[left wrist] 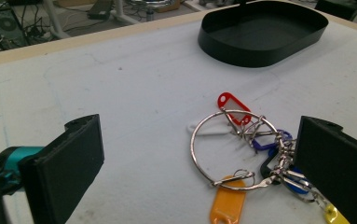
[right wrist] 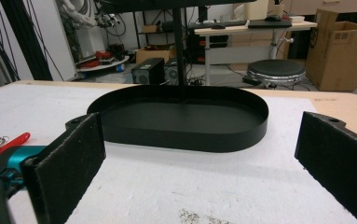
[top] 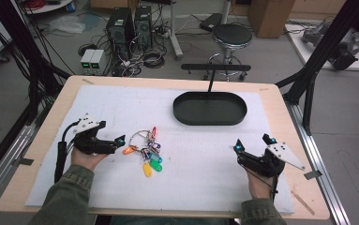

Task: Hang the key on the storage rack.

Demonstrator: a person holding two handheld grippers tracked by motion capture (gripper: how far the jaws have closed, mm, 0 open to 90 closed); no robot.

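The left claw (top: 114, 136) is lying at the left of the table (top: 41, 140), held in a hand (top: 86, 157) coming out of an olive cloth sleeve (top: 67, 197). Its matte black jaws are standing wide apart with nothing between them, a grey three-cornered plate riding on top and a black cable trailing back off it.

Just to the right of this claw the keys (top: 146, 147) are lying flat on the white mat (top: 205, 164), close to the jaw tips but not touching them as far as the high view is showing. The mat is looking rough and felt-like, with faint scuffs. In the left gripper view a thin, shiny wire ring (left wrist: 199, 149) is sitting ahead of the claw (left wrist: 199, 158) and between its jaws, with smaller rings linked to it and glossy plastic tags fanning off it: a red tag (left wrist: 232, 105) farthest out, a white tag (left wrist: 209, 129) beside it, an orange tag (left wrist: 227, 203) nearest, and blue, black and yellow ones slipping behind the right-hand jaw.

Beyond the keys, far ahead of both claws, a black oval tray (top: 210, 119) with a low upright wall is sitting on the mat, a thin black post rising behind it.

The right claw (top: 254, 143) is resting at the right of the mat, well apart from the keys, its jaws also spread open and gripping nothing. In the right gripper view its flat, grainy black pads (right wrist: 73, 163) are framing the tray (right wrist: 185, 137) straight ahead.
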